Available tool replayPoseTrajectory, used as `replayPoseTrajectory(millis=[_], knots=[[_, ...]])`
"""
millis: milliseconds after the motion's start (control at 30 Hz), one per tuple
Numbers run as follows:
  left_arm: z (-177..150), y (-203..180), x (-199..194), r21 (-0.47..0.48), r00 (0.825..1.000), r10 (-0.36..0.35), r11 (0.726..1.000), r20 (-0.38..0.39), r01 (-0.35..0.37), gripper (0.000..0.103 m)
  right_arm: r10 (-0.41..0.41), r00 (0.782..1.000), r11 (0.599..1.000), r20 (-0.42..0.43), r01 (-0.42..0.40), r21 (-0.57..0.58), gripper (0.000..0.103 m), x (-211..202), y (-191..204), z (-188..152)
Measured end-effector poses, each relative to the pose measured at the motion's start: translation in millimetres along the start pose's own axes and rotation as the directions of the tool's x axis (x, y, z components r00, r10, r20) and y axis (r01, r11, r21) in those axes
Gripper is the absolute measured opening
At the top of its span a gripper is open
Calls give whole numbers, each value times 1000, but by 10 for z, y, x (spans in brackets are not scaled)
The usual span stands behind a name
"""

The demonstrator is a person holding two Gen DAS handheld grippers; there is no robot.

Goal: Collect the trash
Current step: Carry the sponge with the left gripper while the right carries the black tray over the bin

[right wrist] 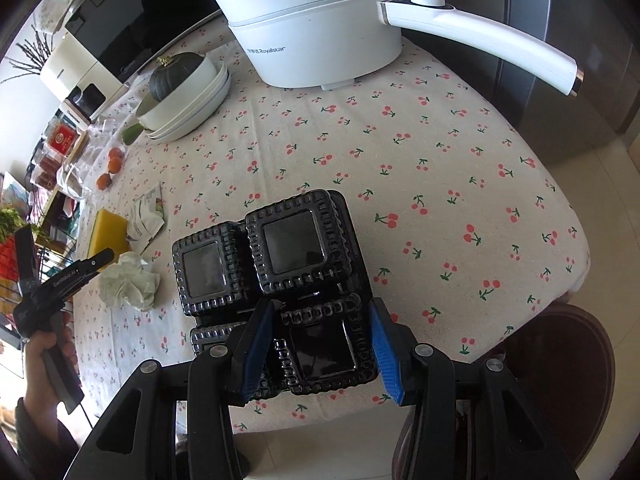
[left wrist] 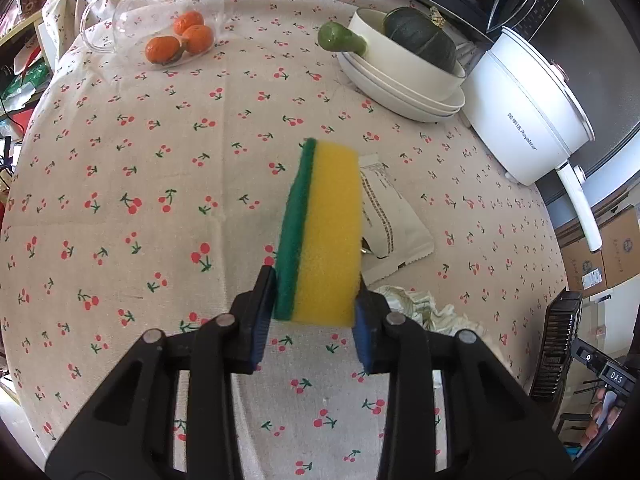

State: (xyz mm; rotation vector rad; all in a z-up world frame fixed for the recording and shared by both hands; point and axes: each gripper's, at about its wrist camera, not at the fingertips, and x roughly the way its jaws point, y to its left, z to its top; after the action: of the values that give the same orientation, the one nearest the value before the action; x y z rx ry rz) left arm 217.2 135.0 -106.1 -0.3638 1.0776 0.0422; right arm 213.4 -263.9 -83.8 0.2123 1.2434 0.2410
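My left gripper is shut on a yellow sponge with a green scrub side, held on edge above the tablecloth. Behind it lies a white torn wrapper, and a crumpled tissue lies at the right of the fingers. In the right wrist view the sponge, wrapper and tissue sit at the left. My right gripper is open, its jaws on either side of one cell of a black plastic tray near the table's front edge.
A white electric pot with a long handle stands at the back. Stacked white bowls with a dark squash, a green vegetable, oranges under a glass jug. A chair stands beside the table edge.
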Motion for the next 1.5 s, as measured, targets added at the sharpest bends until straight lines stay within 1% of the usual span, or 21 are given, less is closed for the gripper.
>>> replayPoseTrajectory(millis=[167,433,567,733,933,1100,1233,1367,1500], knots=[[-28,-38,-172,11,999,-34,999,39,33,33,3,1000,1000,27,-3,-1,49,-131,3,-85],[-191,-177,-576,58,989,-122,991,77,118,33,22,997,1000,81,-23,5,49,-446,-43,-293],[-312,-293,-734,91,984,-155,985,89,147,33,24,995,999,101,-28,35,49,-579,-195,-413],[-438,-408,-872,116,979,-175,980,103,163,33,22,992,996,123,-32,78,49,-733,-435,-579],[-587,-646,-902,188,975,-205,964,81,187,33,13,990,992,140,-31,125,49,-884,-738,-798],[-719,-983,-834,260,972,-234,941,35,217,33,-9,991,985,137,-14,171,49,-943,-1008,-958],[-856,-1311,-748,315,965,-264,914,-13,254,33,-34,990,977,135,4,213,49,-1004,-1250,-1110],[-1032,-1689,-654,378,954,-291,878,-70,295,33,-73,991,966,116,41,257,49,-1021,-1514,-1285],[-1233,-2067,-569,440,942,-311,833,-125,334,33,-109,989,951,95,76,299,49,-1042,-1768,-1441]])
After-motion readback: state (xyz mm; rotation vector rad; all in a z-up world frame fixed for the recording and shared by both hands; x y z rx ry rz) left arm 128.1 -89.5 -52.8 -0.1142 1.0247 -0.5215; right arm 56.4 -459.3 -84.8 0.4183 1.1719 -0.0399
